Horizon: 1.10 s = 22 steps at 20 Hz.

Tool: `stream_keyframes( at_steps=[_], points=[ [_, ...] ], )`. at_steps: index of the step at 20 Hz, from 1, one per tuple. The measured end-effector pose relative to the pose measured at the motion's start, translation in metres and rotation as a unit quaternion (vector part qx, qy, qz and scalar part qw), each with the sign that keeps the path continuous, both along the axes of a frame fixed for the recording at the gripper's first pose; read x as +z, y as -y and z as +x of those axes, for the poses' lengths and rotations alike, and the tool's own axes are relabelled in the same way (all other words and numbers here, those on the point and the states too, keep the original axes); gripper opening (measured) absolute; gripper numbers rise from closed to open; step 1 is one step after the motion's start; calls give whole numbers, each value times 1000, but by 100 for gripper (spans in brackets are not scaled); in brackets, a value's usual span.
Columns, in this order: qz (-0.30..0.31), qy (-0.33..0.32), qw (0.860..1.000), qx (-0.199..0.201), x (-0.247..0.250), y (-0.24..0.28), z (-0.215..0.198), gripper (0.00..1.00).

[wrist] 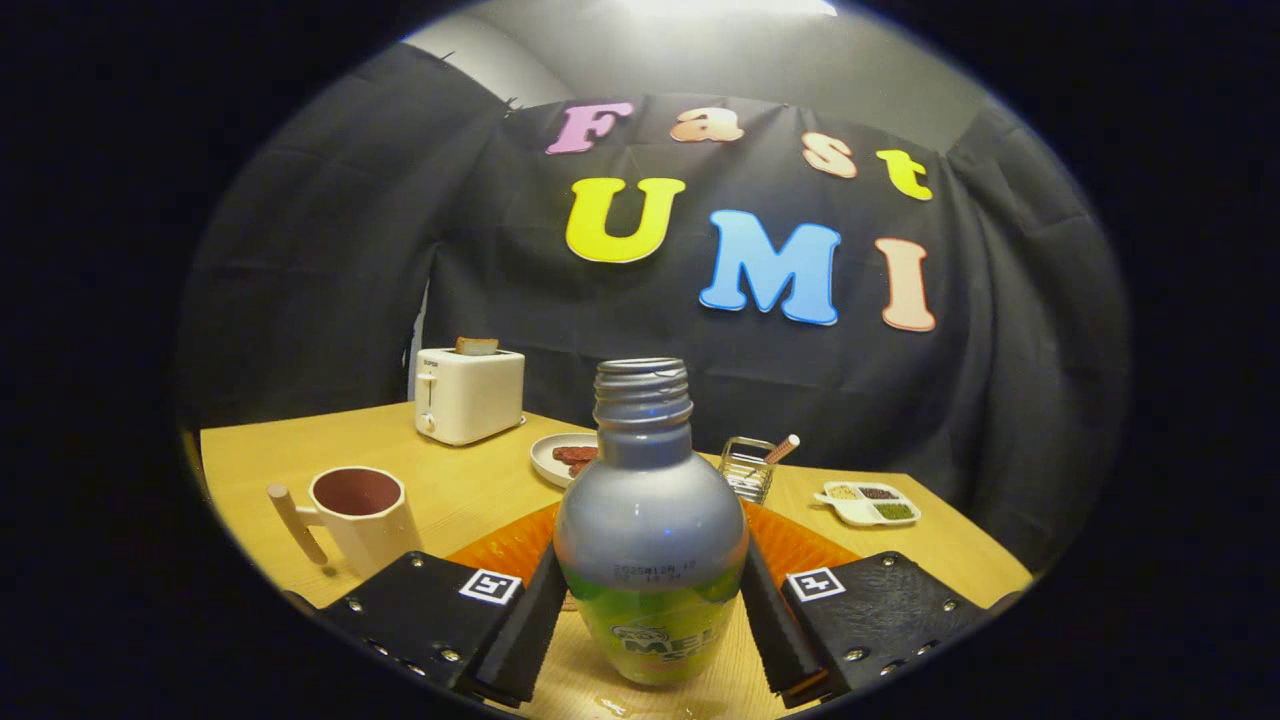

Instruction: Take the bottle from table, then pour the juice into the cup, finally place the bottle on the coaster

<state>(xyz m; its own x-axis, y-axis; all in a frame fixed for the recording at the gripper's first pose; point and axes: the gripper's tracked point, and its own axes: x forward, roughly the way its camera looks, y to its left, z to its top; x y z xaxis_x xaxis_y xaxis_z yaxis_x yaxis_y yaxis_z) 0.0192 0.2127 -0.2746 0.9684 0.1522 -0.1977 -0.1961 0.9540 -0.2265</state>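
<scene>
Bottle [650,530] stands upright btwn the fingers of the gripper [650,620], cap off, long axis vertical, jaws narrow w/ both pads seemingly pressing its sides; cup [362,515] sits ahead-left near table [460,480] edge, orange coaster [800,545] just behind bottle.

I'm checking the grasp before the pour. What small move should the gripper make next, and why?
Probably a short straight lift. The fingers appear pressed on both sides of the uncapped grey and green juice bottle, which still seems to stand upright on the wooden table. The beige mug with a peg handle sits to the bottle's left, so the bottle must clear the table before swinging that way.
</scene>
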Motion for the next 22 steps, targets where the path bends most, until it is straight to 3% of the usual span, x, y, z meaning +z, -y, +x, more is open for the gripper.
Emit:
stream_keyframes(
  at_steps=[5, 10, 22],
  points=[
    [-112, -6, 993, 32, -11, -21, 8, 82],
    [-168, -15, 984, 52, -29, -43, 13, 82],
    [-316, -3, 945, 82, -48, -62, 22, 82]
  ],
)
